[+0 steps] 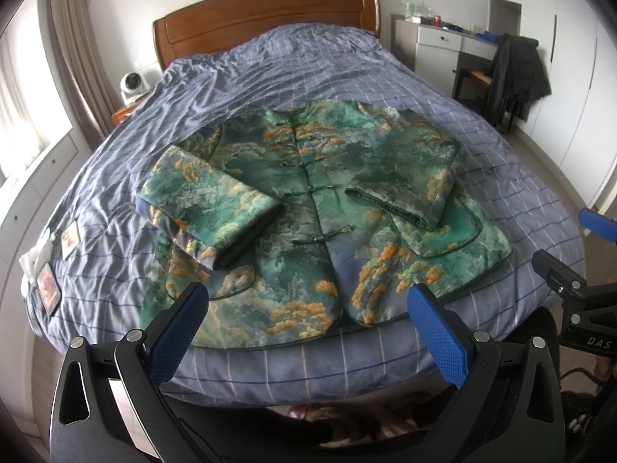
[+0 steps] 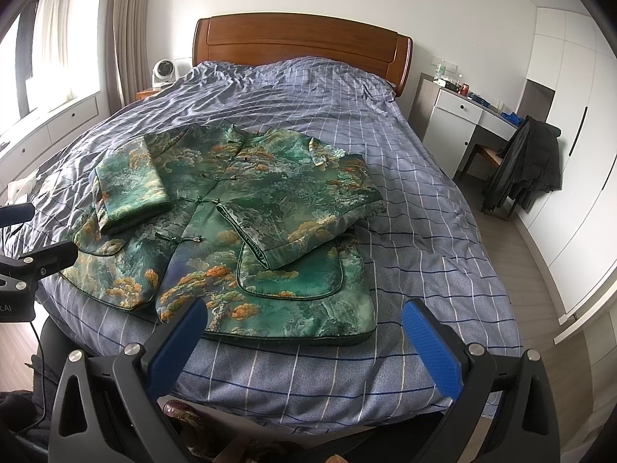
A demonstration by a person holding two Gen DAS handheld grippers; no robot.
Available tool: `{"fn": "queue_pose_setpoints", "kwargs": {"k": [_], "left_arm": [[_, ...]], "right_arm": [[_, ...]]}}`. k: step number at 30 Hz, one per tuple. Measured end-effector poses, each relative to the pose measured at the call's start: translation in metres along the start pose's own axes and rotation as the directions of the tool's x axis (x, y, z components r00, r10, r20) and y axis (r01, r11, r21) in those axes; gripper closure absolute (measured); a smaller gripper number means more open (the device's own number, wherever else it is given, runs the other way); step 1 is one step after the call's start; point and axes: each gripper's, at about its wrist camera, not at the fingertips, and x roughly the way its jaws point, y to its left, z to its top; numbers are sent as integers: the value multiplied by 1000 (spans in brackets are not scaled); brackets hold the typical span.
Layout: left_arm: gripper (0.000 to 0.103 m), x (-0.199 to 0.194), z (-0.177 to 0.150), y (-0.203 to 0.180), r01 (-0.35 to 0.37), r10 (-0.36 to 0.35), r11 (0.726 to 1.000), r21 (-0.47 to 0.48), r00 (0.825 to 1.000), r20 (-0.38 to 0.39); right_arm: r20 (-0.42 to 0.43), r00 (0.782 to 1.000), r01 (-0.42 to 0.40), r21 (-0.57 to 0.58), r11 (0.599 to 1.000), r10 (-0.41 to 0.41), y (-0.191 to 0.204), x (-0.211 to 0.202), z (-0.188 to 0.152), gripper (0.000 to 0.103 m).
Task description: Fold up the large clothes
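Item one: my left tool (image 1: 308, 332), blue pads spread wide, nothing between them, hanging over the foot of the bed just short of the jacket's hem.

Item two: my right tool (image 2: 304, 347), likewise spread wide and empty, over the same foot edge, nearer the jacket's right-hand corner. In the left wrist view I see part of its black frame at the far right; in the right wrist view I see the left one's frame at the far left.

Item three: the jacket (image 1: 308, 208), a padded piece in green with orange and grey cloud-and-tree print, dark green piping and knotted frog closures down the front. It lies face up on the bed (image 1: 270, 73), collar toward the headboard (image 1: 266, 11), hem toward me. Both sleeves are folded in across the front: the left sleeve (image 1: 208, 200) lies with its dark cuff opening facing the centre, the right sleeve (image 1: 408, 200) crosses above the rounded patch pocket. The two cuffs stay apart, with the closures visible between them.

Item four: bedding, a blue-grey checked cover, creased.

Item five: surroundings. A white fan (image 1: 133, 85) beside the headboard, a white table (image 2: 474, 119) with small clutter on top, and a chair draped with a dark coat (image 2: 528, 162).
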Motion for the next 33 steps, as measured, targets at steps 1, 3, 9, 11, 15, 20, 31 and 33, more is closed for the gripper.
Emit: {"fn": "queue_pose_setpoints", "kwargs": {"k": [1, 3, 9, 11, 15, 20, 31, 33], "left_arm": [[0, 0, 0, 0, 0, 0, 1000, 0, 1000, 1], [0, 0, 1, 0, 0, 0, 1000, 0, 1000, 2], [0, 0, -2, 0, 1, -1, 1000, 2, 1000, 1], [0, 0, -3, 0, 1, -1, 1000, 2, 1000, 0], [0, 0, -4, 1, 0, 0, 1000, 3, 1000, 0], [0, 0, -2, 0, 0, 0, 1000, 4, 1000, 1], [0, 0, -3, 0, 1, -1, 1000, 1, 1000, -1], [0, 0, -3, -1, 0, 0, 1000, 4, 1000, 0]], "right_arm": [[0, 1000, 0, 0, 1000, 0, 0, 0, 0, 0], [0, 1000, 0, 0, 1000, 0, 0, 0, 0, 0], [-2, 1000, 0, -1, 1000, 0, 0, 1, -1, 0], [-5, 1000, 0, 0, 1000, 0, 0, 1, -1, 0], [-6, 1000, 1, 0, 1000, -1, 0, 1, -1, 0], [-6, 1000, 0, 0, 1000, 0, 0, 1, -1, 0], [179, 976, -118, -43, 992, 123, -18, -20, 9, 0], [260, 951, -139, -125, 982, 167, -20, -24, 16, 0]]}}
